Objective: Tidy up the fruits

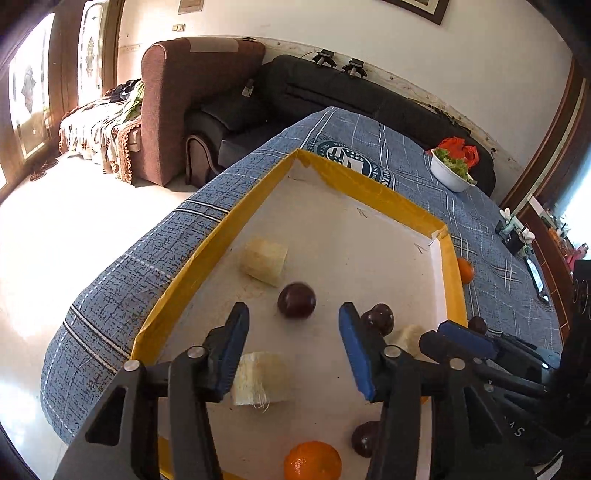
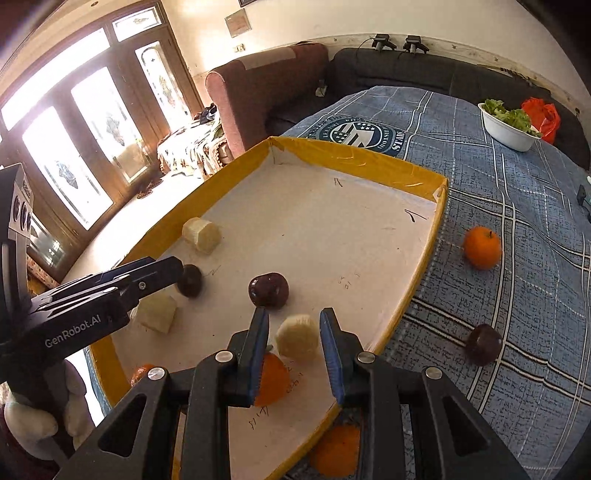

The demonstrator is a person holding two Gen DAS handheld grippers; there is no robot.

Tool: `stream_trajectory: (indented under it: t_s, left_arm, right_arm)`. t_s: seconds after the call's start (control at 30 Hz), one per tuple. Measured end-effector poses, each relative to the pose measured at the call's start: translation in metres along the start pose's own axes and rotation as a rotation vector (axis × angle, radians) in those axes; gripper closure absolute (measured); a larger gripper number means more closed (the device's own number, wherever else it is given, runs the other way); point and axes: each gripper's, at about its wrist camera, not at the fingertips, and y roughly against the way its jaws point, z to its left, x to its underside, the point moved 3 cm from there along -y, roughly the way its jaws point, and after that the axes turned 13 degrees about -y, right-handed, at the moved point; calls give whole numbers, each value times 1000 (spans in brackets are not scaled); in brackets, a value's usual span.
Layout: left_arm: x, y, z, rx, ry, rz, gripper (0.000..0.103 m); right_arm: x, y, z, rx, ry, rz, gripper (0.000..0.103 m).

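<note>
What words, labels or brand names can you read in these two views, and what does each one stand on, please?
"GenRobot.AI": on the left gripper body, right wrist view.
"STARS": on the round emblem of the blue tablecloth; its other lettering is too blurred.
Pen scribbles on the tray floor: unreadable.
Wall plaque: too small.

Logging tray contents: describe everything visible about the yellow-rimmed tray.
The tray is a shallow rectangular box with a white, scuffed, pen-marked floor and low walls wrapped in yellow tape, apparently cardboard. It lies flat on the blue plaid cloth. Inside sit dark plums, pale cut chunks and oranges; other fruit lies outside on the cloth.
</note>
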Motion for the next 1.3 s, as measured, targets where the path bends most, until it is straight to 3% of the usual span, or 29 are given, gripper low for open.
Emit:
stream_trajectory:
  t_s: [0.1, 0.37, 0.57, 0.63, 0.73, 0.9, 1.13, 1.3]
  left_arm:
    - [1, 10, 0, -1, 6, -24, 44]
    - [17, 42, -3, 6, 61, -74, 35]
    - [30, 75, -19, 57, 108, -131, 35]
    - [35, 90, -22, 59, 125, -155, 34]
    - [38, 110, -20, 38, 139, -183, 34]
    - [41, 144, -6, 3, 174, -250, 34]
    - [35, 175, 12, -32, 193, -315, 34]
    - [33, 190, 14, -39, 184, -344, 34]
  right_arm:
    - [-3, 10, -3, 0, -11, -26, 61]
    - [-6, 51, -57, 23, -131, -104, 58]
    - [12, 72, -94, 33, -215, -101, 58]
    - [23, 89, -95, -26, -228, -120, 55]
    - [39, 108, -100, -140, -322, -167, 39]
    - [39, 118, -91, -274, -424, -163, 38]
    - [38, 117, -56, -677, -603, -25, 38]
    - [15, 128, -57, -779, -628, 75, 38]
